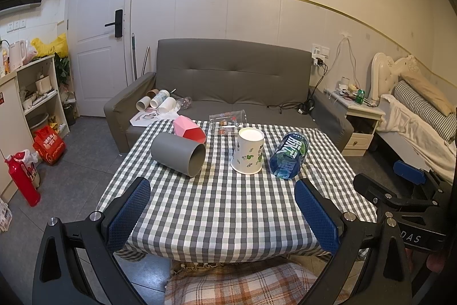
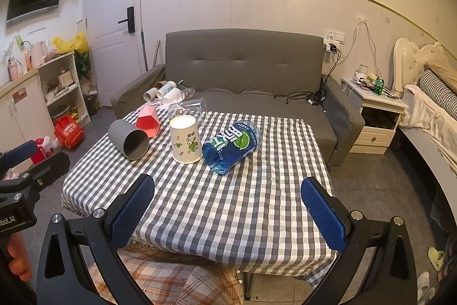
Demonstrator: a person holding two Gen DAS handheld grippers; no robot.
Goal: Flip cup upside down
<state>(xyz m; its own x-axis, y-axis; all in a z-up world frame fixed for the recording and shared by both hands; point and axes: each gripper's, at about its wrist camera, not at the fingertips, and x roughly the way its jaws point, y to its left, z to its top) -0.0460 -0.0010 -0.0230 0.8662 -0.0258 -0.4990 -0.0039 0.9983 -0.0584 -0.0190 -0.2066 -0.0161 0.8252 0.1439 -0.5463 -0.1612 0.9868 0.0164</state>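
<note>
A white paper cup (image 1: 248, 151) with green leaf print stands upside down, wide mouth on the checked tablecloth (image 1: 228, 207); it also shows in the right wrist view (image 2: 185, 139). A grey cup (image 1: 178, 149) lies on its side to its left, also in the right wrist view (image 2: 129, 139). A blue printed cup (image 1: 289, 155) lies on its side to its right, also in the right wrist view (image 2: 232, 146). My left gripper (image 1: 222, 213) is open and empty over the table's near part. My right gripper (image 2: 228, 212) is open and empty, short of the cups.
A pink and red faceted box (image 1: 190, 129) and a clear plastic container (image 1: 227, 122) lie at the table's far edge. A grey sofa (image 1: 234, 82) stands behind, a nightstand (image 1: 357, 116) and bed to the right, shelves to the left. A plaid cushion (image 1: 240, 285) sits below the near edge.
</note>
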